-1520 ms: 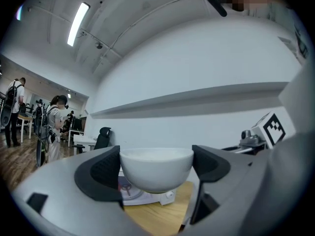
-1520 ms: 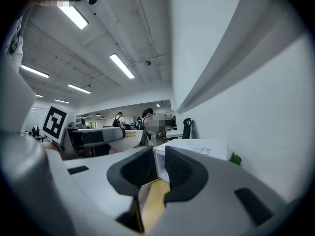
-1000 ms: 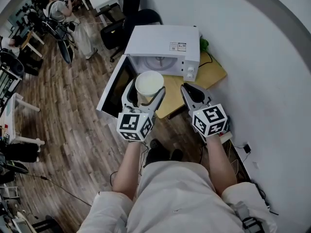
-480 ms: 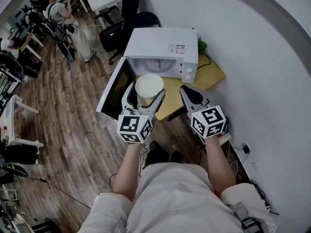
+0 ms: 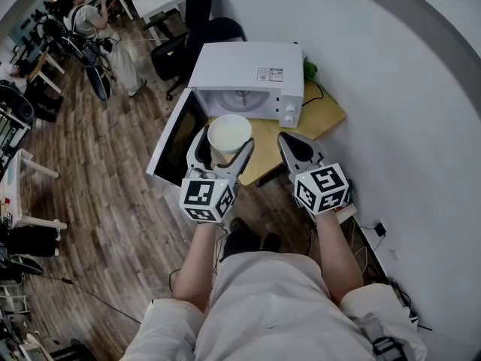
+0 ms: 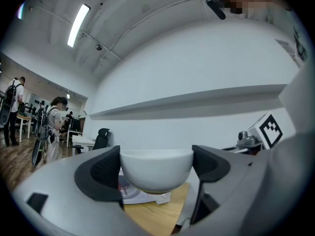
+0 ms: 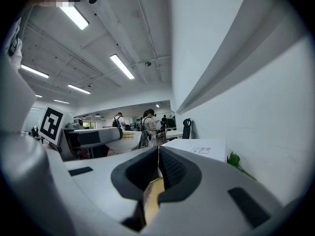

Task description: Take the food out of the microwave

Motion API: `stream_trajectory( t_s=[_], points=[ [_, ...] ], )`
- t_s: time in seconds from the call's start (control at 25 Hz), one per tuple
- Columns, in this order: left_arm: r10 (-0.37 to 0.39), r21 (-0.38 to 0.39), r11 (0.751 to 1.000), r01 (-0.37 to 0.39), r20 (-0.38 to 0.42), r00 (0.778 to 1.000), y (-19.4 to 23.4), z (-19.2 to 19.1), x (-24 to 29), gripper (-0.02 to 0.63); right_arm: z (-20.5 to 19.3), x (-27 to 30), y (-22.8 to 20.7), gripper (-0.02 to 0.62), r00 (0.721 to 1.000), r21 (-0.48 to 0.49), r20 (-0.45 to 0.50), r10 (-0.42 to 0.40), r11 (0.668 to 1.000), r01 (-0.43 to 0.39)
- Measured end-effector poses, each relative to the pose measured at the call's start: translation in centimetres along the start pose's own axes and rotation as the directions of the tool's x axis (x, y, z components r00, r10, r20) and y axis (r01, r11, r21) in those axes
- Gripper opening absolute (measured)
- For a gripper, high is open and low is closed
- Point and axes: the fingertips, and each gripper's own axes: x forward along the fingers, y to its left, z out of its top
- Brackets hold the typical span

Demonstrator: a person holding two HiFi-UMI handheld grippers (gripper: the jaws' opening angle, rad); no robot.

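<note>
Extraction stage, bowl clear of oven. White, round, smooth-walled bowl point(image 5: 229, 131) is clamped betw. the dark pads of the L gripper point(image 5: 222, 150), which press its curved sides just below the rim. Bowl is upright and level, held in front of the white box-shaped microwave point(image 5: 248, 66) and above the light wooden table point(image 5: 323, 115), not resting on it. Microwave's dark-glass door point(image 5: 176, 134) stands open to the left of the bowl; cavity shows behind, no other dish made out inside. Bowl contents not discernible. R gripper point(image 5: 291, 143) hangs beside the bowl, apart from it, jaws together w/ nothing betw. them. Judgement: removal looks done, set-down not yet. Risks:
- (a) Grip is on a smooth, tapering wall, so any slackening or tilt of the L gripper could let the bowl slide down and out, spilling food.
- (b) A swing toward the open door could knock the rim.
- (c) W/ R gripper closed and idle, nothing backs up the bowl if it slips.
- (d) A hard or near-edge set-down on the small table could tip it
</note>
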Motion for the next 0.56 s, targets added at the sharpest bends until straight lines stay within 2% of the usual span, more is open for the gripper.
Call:
stream_trajectory(
  t_s=[0.56],
  points=[
    [-0.004,-0.001,1.000,0.004,0.003,1.000,-0.25,-0.21,0.37,0.433,0.01,0.15,-0.62,0.000,1.000,0.001,-0.003,-0.001,1.000,0.001]
  ],
)
